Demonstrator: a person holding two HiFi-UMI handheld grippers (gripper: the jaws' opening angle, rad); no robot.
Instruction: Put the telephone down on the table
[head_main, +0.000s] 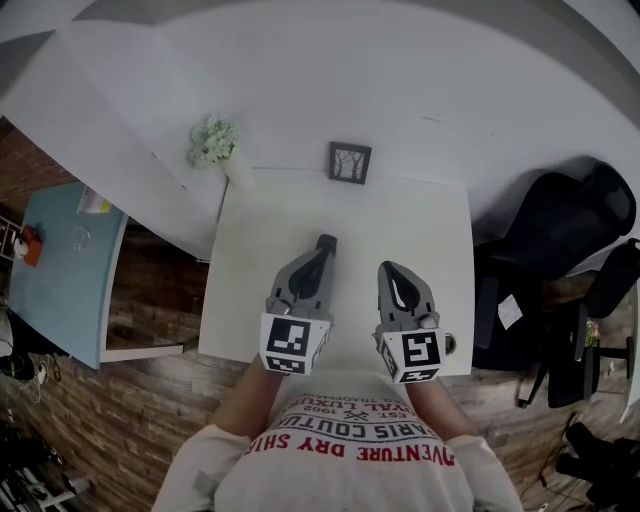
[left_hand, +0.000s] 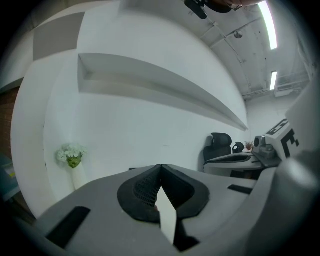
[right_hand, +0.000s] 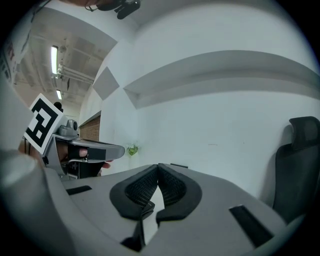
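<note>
White worktop (head_main: 440, 230) has flowers (head_main: 213, 140) and a small frame (head_main: 350, 162) at its far edge. Left gripper (head_main: 325, 243) and right gripper (head_main: 388, 268) hang above it, both closed on nothing. No telephone shows, so the step is unclear.

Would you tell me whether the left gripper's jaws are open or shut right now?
Shut and empty. In its own view the left gripper has its jaw tips meeting, with nothing between the pads.

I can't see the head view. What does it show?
A person holds the left gripper and right gripper, jaws shut and empty, over a white table. A frame and flowers stand at its far edge.
</note>
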